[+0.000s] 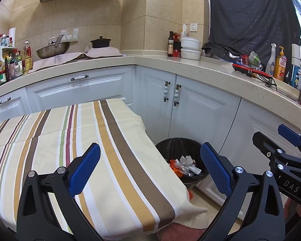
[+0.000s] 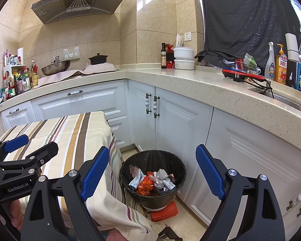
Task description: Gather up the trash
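On the left, the striped cloth (image 1: 70, 140) over the counter lay bare in both views, with no scrap left on it that could be seen. The left claw (image 1: 150, 168) hung above its near right edge with its jaws wide apart, holding nothing and touching nothing; its blue pads (image 1: 84, 168) stood clear of the cloth.

Right of the counter, on the floor against the white cabinets (image 2: 170, 124), stood the black-lined bin (image 2: 152, 180). The trash (image 2: 150, 182) already lay inside it: crumpled orange wrappers, white paper and clear film, heaped low in the liner.

The right claw (image 2: 152, 172) hovered over the bin mouth, likewise spread wide and empty, well apart from the rim.

Judging from that, the drop looked finished or nearly so. To do the step well, each release should happen directly over the opening, low enough that light film cannot drift out, and the far stone worktop (image 2: 190, 80) on the right should be checked for strays.
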Available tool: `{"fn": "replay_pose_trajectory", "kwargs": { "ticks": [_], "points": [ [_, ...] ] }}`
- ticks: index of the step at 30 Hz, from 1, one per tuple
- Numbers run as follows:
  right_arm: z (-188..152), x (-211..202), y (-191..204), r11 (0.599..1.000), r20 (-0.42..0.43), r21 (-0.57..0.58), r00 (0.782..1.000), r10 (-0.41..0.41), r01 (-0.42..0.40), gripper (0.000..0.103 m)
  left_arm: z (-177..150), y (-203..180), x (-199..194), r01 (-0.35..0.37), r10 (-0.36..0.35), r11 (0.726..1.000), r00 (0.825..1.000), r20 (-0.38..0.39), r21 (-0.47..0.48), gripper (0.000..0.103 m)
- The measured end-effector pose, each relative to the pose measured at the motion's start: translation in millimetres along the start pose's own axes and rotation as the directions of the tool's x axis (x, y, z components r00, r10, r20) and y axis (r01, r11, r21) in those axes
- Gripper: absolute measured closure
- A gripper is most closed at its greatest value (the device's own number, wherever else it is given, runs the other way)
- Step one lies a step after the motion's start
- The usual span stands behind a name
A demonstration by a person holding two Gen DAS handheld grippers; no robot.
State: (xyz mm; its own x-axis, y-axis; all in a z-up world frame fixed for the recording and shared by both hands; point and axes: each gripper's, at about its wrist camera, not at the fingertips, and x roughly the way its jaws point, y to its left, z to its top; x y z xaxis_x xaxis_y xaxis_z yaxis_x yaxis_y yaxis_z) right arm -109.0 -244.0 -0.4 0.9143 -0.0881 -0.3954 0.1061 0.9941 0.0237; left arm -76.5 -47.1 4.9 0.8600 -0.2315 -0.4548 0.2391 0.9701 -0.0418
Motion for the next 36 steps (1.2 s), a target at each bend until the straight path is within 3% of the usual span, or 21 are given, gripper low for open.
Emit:
{"fn": "replay_pose_trajectory", "kwargs": {
  "ticks": [36],
  "points": [
    [-4,1,-5,1.000,0.004,0.004,1.000,-0.004,0.004,0.018,-1,-12,-5,0.015,-0.015,1.000,1.000,0.003,-0.005,0.005]
  ]
}}
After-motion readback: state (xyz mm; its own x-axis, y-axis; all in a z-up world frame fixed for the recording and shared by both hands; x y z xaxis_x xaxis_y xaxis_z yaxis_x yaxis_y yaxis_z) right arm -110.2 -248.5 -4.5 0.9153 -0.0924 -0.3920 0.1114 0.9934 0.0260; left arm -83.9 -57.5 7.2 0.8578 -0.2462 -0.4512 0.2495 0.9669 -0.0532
